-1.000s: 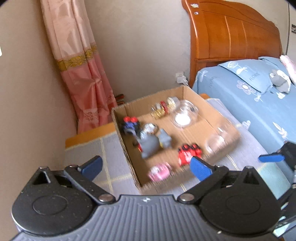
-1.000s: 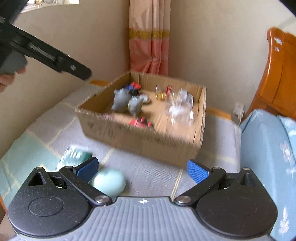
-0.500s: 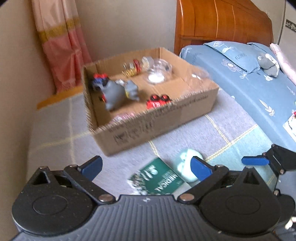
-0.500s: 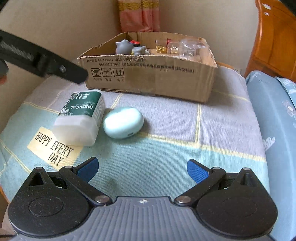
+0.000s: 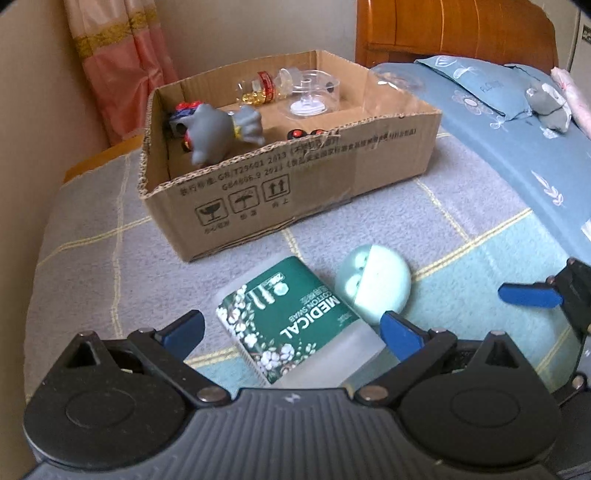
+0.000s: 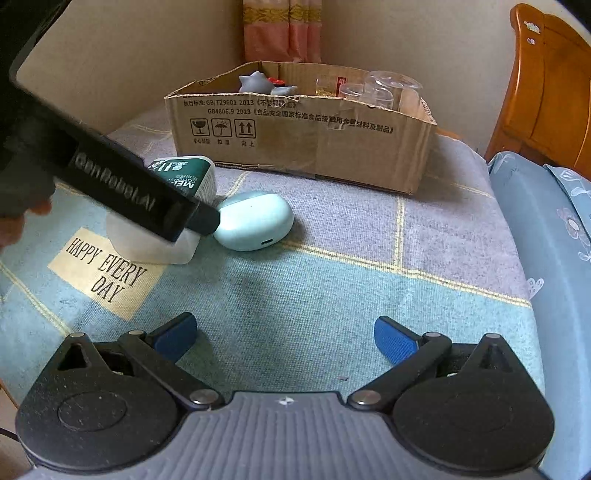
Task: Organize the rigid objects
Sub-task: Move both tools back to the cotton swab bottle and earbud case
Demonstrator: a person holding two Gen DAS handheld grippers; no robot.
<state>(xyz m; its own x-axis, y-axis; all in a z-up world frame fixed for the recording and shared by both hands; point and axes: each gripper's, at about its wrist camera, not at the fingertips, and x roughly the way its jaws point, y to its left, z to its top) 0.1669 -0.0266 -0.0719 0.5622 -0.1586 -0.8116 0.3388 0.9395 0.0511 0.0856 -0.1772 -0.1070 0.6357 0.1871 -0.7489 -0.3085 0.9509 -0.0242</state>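
Observation:
A green-labelled cotton swab box (image 5: 295,325) lies on the blanket, with a pale mint earbud case (image 5: 375,282) touching its right side. My left gripper (image 5: 291,332) is open, its fingers on either side of the swab box. In the right wrist view the swab box (image 6: 184,177) and earbud case (image 6: 255,220) lie ahead to the left, partly hidden by the left gripper's body (image 6: 110,181). My right gripper (image 6: 286,338) is open and empty above the blanket. A cardboard box (image 5: 295,184) behind holds grey figurines (image 5: 218,129), toy cars and clear containers.
The checked blanket (image 6: 332,295) carries a "HAPPY EVERY DAY" patch (image 6: 105,273). A bed with blue bedding (image 5: 517,110) and a wooden headboard (image 5: 454,33) lies to the right. A pink curtain (image 5: 122,66) hangs in the corner. Walls close in on the left.
Both grippers have drawn back and lowered from above the cardboard box. The left gripper has come down around the swab box. Both stayed open.

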